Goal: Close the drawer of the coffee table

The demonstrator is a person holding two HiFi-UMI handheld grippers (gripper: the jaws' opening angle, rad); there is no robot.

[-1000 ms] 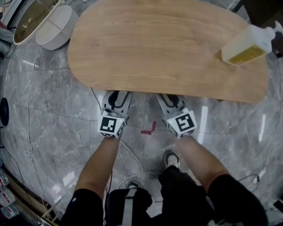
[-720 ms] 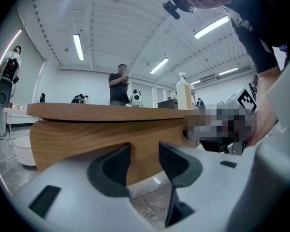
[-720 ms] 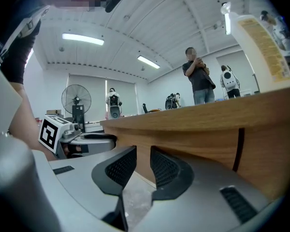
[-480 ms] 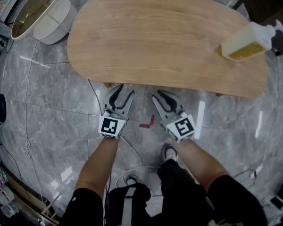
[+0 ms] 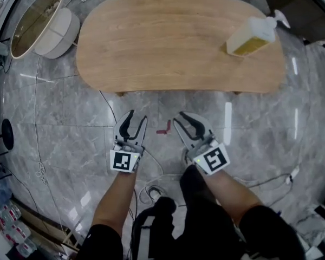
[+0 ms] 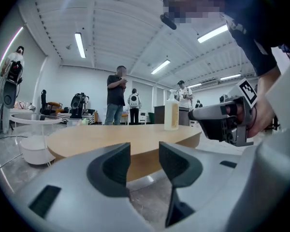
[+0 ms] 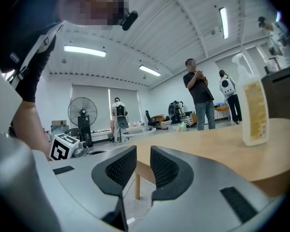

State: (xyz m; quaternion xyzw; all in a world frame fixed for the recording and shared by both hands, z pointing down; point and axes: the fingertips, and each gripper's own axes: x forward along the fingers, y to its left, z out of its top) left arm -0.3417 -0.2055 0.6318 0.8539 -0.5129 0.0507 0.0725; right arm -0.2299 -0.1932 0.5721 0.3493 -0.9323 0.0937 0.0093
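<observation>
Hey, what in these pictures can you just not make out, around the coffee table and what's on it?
- Drawer: in the head view the table top covers it. In the left gripper view the left gripper blocks the table's front. Whether it is shut is unclear.
- Print on the bottle: too small in the head view, blurred in both gripper views.

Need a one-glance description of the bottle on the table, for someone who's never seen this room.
Start at the long rounded wooden coffee table on the grey marble floor. Near its right end in the head view stands a pale bottle of yellowish liquid with a white trigger spray head. It is the only thing on the tabletop.
</observation>
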